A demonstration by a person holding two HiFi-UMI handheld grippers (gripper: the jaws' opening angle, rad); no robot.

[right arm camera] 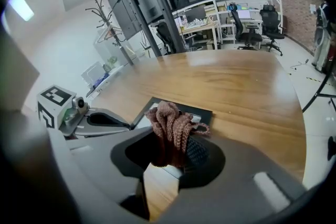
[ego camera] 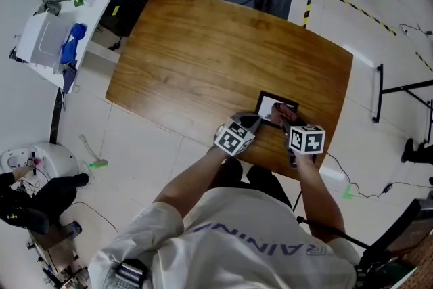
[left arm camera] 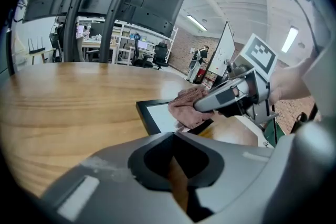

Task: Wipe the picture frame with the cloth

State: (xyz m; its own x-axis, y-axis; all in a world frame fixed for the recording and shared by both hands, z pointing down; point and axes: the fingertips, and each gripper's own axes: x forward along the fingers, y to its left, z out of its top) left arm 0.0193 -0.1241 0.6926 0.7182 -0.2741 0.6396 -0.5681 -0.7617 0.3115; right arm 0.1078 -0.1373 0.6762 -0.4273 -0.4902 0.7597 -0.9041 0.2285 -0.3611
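A: Status?
B: Wipe looks under way, not done. Right claw (right arm camera: 176,150) clamped on cloth (right arm camera: 169,122). In head view the cloth sits bunched on the picture frame (left arm camera: 156,117) at its 5 o'clock corner. Rest of glass bare, prob. left to do.
A: Left claw (ego camera: 256,120)?
B: Jaws together, nothing btwn. Tips touch frame's 7 o'clock edge. Frame flat on table (ego camera: 203,57), 5 o'clock side, nr person.

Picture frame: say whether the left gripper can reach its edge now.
Likely yes. The left gripper points at the picture frame from close by, with bare table between; the right gripper and cloth sit further along it.
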